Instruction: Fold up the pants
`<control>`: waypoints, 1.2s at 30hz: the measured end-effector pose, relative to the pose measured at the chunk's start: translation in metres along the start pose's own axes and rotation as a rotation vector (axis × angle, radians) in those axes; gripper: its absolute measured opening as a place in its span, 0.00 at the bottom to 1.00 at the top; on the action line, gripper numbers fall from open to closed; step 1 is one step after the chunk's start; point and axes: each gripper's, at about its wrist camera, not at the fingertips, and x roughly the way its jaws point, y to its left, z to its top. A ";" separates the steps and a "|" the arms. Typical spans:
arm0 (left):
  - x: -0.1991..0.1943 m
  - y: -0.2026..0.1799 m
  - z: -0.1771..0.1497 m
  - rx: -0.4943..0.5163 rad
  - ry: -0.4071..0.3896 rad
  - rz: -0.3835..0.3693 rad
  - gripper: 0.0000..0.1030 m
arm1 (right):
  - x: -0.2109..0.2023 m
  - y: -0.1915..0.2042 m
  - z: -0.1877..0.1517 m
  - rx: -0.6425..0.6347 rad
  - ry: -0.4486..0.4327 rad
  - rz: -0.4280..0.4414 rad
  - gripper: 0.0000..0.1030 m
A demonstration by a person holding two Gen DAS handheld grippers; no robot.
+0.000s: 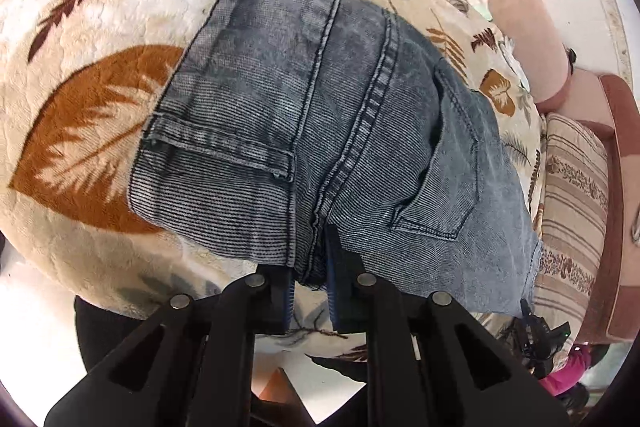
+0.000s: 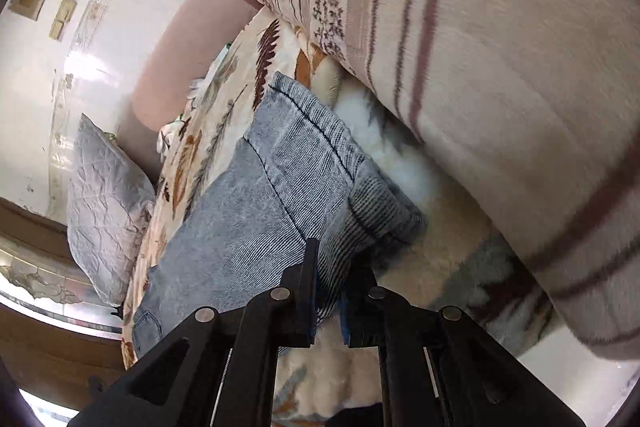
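Blue-grey denim pants (image 1: pixel 320 115) lie folded in a thick stack on a cream blanket with brown leaf print (image 1: pixel 80 131). A back pocket (image 1: pixel 440 163) faces up on the right. My left gripper (image 1: pixel 311 267) is shut on the near edge of the stack at the centre seam. In the right wrist view the same pants (image 2: pixel 272 195) lie on the blanket (image 2: pixel 448 255). My right gripper (image 2: pixel 329 267) is shut on the folded waist-side edge close to the camera.
A striped cushion (image 2: pixel 480 67) presses close on the right of the pants, also in the left wrist view (image 1: pixel 572 195). A grey quilted pillow (image 2: pixel 104 207) lies at the far end. A pink headboard (image 1: pixel 520 27) and white wall stand behind.
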 end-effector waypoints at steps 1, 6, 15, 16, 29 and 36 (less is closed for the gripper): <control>-0.001 0.000 -0.002 0.014 -0.004 0.004 0.13 | -0.002 0.000 -0.001 -0.010 -0.006 0.002 0.07; -0.015 0.003 -0.012 0.082 0.019 -0.015 0.17 | -0.020 0.012 -0.003 -0.052 0.000 -0.110 0.17; -0.077 0.036 0.031 0.091 -0.103 -0.096 0.52 | -0.038 0.106 -0.003 -0.306 -0.040 -0.056 0.27; -0.075 0.039 0.043 0.074 -0.117 -0.087 0.54 | -0.018 0.131 -0.004 -0.359 -0.001 -0.034 0.29; 0.005 0.066 0.128 -0.032 0.104 -0.162 0.65 | 0.249 0.372 -0.068 -0.770 0.446 0.084 0.49; 0.001 0.035 0.134 0.072 0.035 -0.130 0.62 | 0.237 0.397 -0.091 -1.038 0.400 0.087 0.02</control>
